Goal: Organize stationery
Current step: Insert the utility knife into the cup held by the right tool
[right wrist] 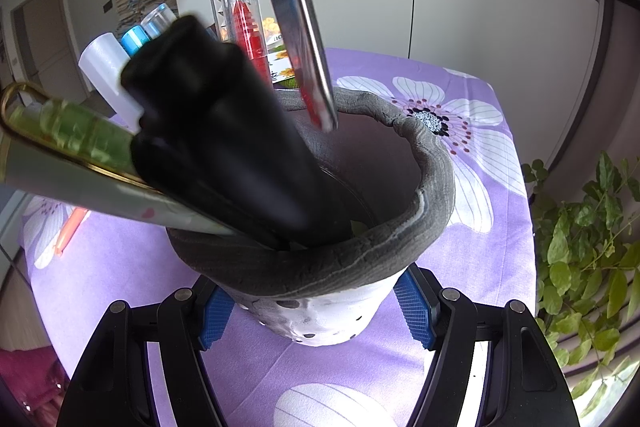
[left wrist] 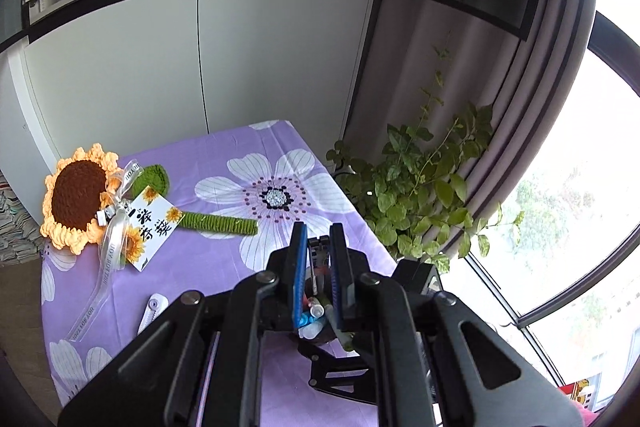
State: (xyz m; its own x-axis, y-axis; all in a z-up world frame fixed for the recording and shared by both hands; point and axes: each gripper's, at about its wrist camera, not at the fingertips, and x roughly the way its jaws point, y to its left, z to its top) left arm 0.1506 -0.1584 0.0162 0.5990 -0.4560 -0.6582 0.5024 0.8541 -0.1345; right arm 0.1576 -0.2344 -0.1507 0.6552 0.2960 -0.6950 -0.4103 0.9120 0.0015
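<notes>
Your left tongs [left wrist: 319, 259] are clenched on nothing above the pen pot [right wrist: 320, 267], which stands on the purple worktop [right wrist: 480, 259] grasped low on its white wall by your right tongs [right wrist: 316, 311], so keep that hold: the pot looks light, soft-rimmed and top-heavy with pens [right wrist: 236, 139] leaning left.

The right gripper [right wrist: 316, 311] clamps a grey-rimmed pen holder [right wrist: 332, 311] crowded with pens on the purple floral tablecloth [right wrist: 480, 227]
</notes>
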